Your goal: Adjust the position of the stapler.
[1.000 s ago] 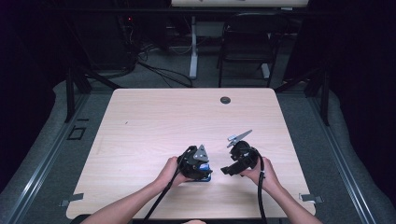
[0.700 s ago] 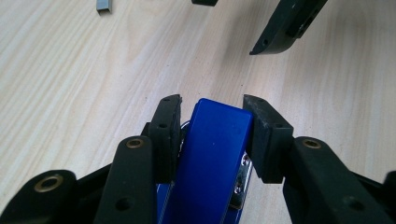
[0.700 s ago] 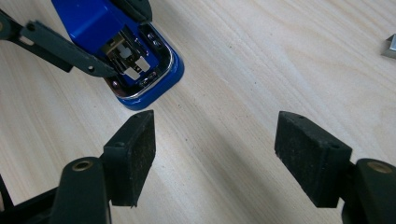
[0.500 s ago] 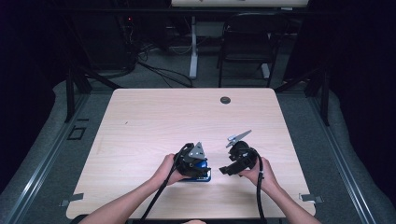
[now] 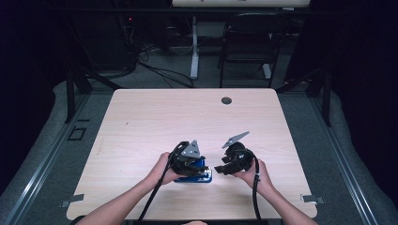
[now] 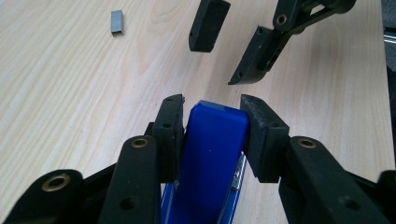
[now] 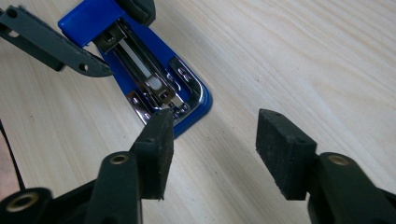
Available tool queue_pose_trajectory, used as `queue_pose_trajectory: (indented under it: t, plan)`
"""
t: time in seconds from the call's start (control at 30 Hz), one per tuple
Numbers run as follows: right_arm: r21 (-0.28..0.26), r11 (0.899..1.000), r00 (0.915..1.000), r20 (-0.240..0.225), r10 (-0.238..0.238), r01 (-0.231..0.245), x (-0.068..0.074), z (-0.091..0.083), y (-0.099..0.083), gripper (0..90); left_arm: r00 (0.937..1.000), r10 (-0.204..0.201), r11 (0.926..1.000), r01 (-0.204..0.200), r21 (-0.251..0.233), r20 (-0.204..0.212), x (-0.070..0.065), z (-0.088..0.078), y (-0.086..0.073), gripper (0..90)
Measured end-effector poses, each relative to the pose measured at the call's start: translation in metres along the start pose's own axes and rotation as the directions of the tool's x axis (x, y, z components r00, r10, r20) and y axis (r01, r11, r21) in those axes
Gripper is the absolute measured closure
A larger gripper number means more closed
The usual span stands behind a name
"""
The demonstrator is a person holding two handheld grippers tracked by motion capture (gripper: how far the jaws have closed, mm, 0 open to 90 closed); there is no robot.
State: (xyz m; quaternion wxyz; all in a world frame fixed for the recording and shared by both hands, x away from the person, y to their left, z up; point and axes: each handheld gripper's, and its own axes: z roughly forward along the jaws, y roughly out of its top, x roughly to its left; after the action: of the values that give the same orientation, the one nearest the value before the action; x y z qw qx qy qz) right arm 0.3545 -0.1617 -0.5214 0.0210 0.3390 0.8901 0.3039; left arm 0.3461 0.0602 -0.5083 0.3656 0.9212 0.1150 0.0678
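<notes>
Blue plastic stapler with chrome metal insides [image 5: 197,174]: lies on the near middle of the table, under the left gripper; its blue top arm [image 6: 212,154] is lifted, so the chrome staple channel [image 7: 154,84] lies bare in the right gripper view.
Left gripper [image 5: 187,159]: black, held in the person's left hand [image 5: 162,169]; jaws clamped on the sides of the stapler's blue top arm, one pad against each flank.
Right gripper [image 5: 225,166]: black, held in the person's right hand [image 5: 256,174], just to the right of the stapler; jaws apart with nothing between them, having just been closing; one pad [image 7: 156,149] sits just beside the stapler's rounded front end, and whether it touches cannot be told.
Small grey strip of staples [image 6: 116,22]: lies loose on the wood beyond the stapler, well apart from both grippers.
Light wooden table [image 5: 150,122]: rectangular, with a dark round cable hole [image 5: 226,100] near its far edge.
Beyond the table: a dark chair [image 5: 244,51] and loose cables [image 5: 159,70] on the grey floor.
In the way: the left gripper's body covers most of the stapler from above.
</notes>
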Motion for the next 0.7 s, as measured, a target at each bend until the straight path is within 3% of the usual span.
queue_pose_trajectory:
  t: [0.23, 0.3, 0.37, 0.7]
  plan:
    - [-0.003, 1.0, 0.9997, 0.001, -0.025, 0.025, 0.007, 0.007, 0.007, 62.2, 0.9997, 0.023, 0.9997, -0.023, 0.008, -0.006, -0.002, -0.002, 0.001, 61.9]
    - [-0.022, 1.0, 0.9999, -0.009, -0.007, 0.007, 0.008, 0.01, 0.007, 64.8, 0.9996, 0.026, 0.9996, -0.026, 0.008, -0.007, -0.002, -0.003, 0.001, 62.0]
    - [-0.006, 1.0, 0.9995, -0.029, -0.009, 0.009, 0.005, 0.01, 0.007, 66.5, 0.9996, 0.026, 0.9996, -0.026, 0.008, -0.008, -0.002, -0.003, 0.001, 62.1]
    - [-0.026, 1.0, 0.9979, -0.064, 0.004, -0.006, 0.01, 0.022, 0.013, 71.2, 0.9996, 0.028, 0.9996, -0.028, 0.007, -0.011, -0.002, -0.004, 0.001, 62.3]
